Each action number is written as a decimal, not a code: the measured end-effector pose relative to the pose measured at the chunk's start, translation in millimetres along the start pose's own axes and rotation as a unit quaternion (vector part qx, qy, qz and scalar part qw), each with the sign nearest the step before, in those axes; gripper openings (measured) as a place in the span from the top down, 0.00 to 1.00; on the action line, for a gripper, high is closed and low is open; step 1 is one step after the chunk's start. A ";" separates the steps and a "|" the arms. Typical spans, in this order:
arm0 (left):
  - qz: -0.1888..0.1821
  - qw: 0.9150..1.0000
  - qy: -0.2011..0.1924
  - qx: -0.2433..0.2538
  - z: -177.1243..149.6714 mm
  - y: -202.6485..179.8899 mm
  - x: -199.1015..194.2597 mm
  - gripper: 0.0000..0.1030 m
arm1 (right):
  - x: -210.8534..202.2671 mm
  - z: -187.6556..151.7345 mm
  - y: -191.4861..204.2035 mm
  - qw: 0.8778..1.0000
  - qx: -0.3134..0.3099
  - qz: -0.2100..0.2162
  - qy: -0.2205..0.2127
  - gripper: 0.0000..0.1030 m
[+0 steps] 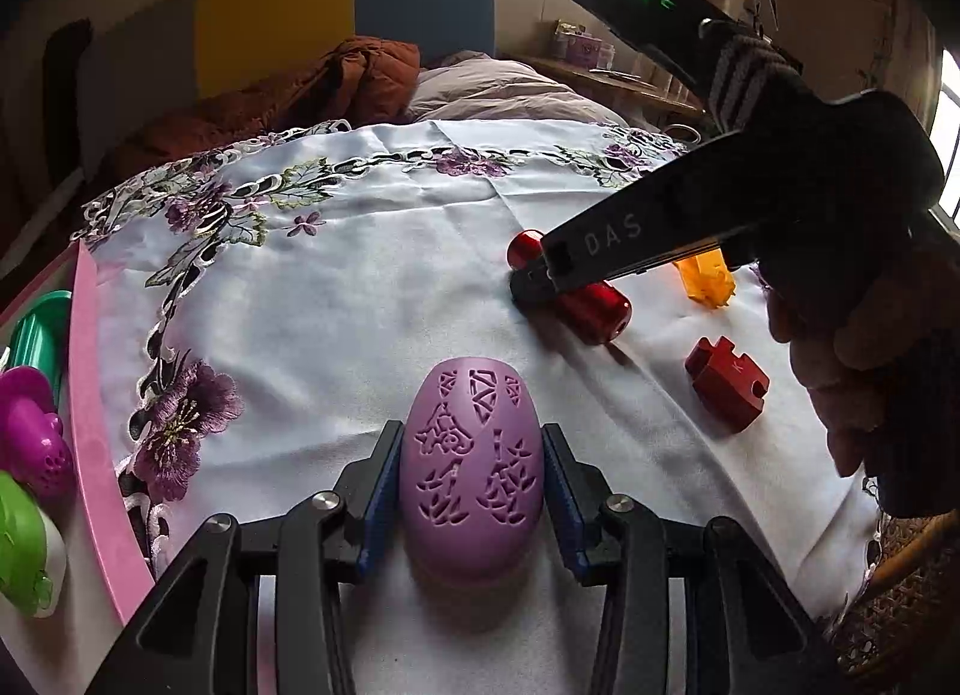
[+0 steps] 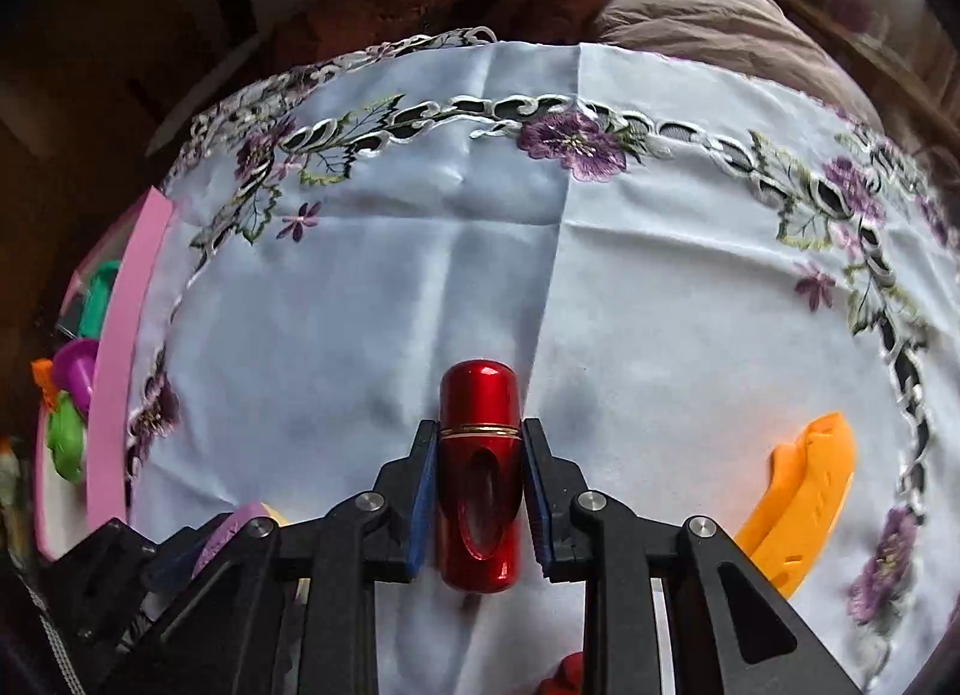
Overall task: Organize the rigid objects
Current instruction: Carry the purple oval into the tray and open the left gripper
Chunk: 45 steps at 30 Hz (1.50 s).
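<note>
A lilac egg-shaped shell (image 1: 474, 467) with cut-out patterns rests on the white embroidered cloth (image 1: 360, 287), and my left gripper (image 1: 472, 432) is shut on it, blue pads pressed to both of its sides. To the right, my right gripper (image 1: 540, 269) points steeply down and is shut on a glossy red capsule (image 1: 594, 311) lying on the cloth. The right wrist view shows that red capsule (image 2: 480, 407) clamped between the pads of my right gripper (image 2: 479, 431), its rounded end sticking out ahead. A person's hand (image 1: 840, 383) holds the right gripper.
A red notched block (image 1: 727, 384) and an orange plastic piece (image 1: 708, 278) lie on the cloth to the right. A pink tray (image 1: 96, 425) at the left edge holds green, magenta and teal toys. A wicker rim (image 1: 912, 575) shows at lower right. A bed lies behind.
</note>
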<state>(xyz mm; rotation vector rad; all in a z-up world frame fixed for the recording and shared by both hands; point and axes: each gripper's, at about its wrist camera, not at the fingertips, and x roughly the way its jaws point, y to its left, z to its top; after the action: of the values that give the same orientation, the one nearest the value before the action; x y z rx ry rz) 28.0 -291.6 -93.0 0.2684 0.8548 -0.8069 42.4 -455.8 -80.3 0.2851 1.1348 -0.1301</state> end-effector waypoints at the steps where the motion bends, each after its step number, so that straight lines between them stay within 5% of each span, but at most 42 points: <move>1: 0.001 1.000 0.000 0.001 0.0 -0.3 0.2 0.57 | -0.2 -0.2 -2.1 1.000 0.002 0.004 0.000 0.73; 13: 0.000 1.000 0.015 -0.021 2.5 3.8 -12.1 0.57 | 11.9 5.0 15.1 0.999 -0.031 -0.007 -0.015 0.74; 26: -0.010 0.996 -0.035 -0.079 7.0 25.3 -86.4 0.57 | 12.4 6.3 16.7 0.999 -0.040 -0.012 -0.018 0.74; 33: 0.038 0.989 -0.057 -0.128 -4.5 69.5 -124.8 0.57 | 12.8 6.0 21.2 0.998 -0.057 -0.024 -0.022 0.73; 45: 0.130 0.962 -0.057 -0.231 -49.3 158.7 -163.1 0.57 | 12.7 5.6 24.0 0.997 -0.070 -0.032 -0.025 0.73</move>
<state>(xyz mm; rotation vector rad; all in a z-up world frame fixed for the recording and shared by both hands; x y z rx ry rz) 51.9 -73.0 -16.7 -0.0801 0.8521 -0.3580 58.5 -433.9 -85.8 0.1202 1.0975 -0.1140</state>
